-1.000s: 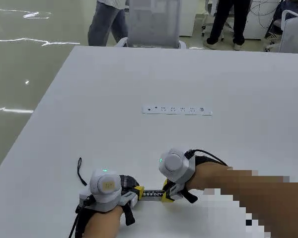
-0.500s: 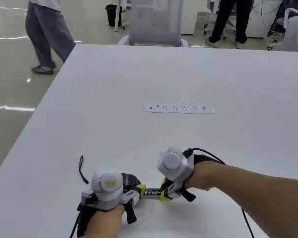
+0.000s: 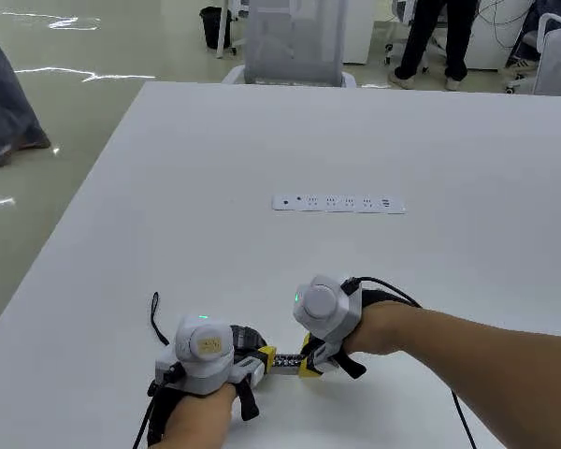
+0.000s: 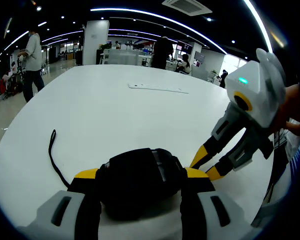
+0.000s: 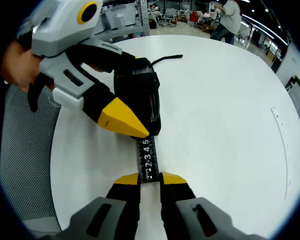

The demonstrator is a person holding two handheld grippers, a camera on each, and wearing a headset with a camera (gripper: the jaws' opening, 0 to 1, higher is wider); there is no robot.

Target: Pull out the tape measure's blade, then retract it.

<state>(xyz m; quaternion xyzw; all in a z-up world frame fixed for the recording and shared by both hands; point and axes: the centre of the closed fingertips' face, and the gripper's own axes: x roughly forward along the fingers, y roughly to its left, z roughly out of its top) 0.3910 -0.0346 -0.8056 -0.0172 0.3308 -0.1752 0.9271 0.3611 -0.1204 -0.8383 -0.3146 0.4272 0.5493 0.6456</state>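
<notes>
A black tape measure case (image 4: 140,182) sits clamped between the yellow-tipped jaws of my left gripper (image 4: 140,176), low on the white table (image 3: 290,140). In the right gripper view the same case (image 5: 137,97) lies ahead, with a short length of numbered blade (image 5: 146,160) drawn out of it. My right gripper (image 5: 149,176) is shut on the blade's end. In the head view the left gripper (image 3: 262,357) and right gripper (image 3: 304,363) face each other near the table's front edge, the blade (image 3: 285,361) bridging the small gap. A black wrist cord (image 3: 154,318) trails off the case.
A white power strip (image 3: 338,203) lies mid-table. A grey chair (image 3: 293,42) stands at the far edge, with people standing or walking on the floor beyond. A black cable (image 3: 393,295) runs over the right wrist.
The grippers have drawn slightly closer and the exposed blade looks a little shorter. The person on the left has walked further left; the camera has shifted slightly.
</notes>
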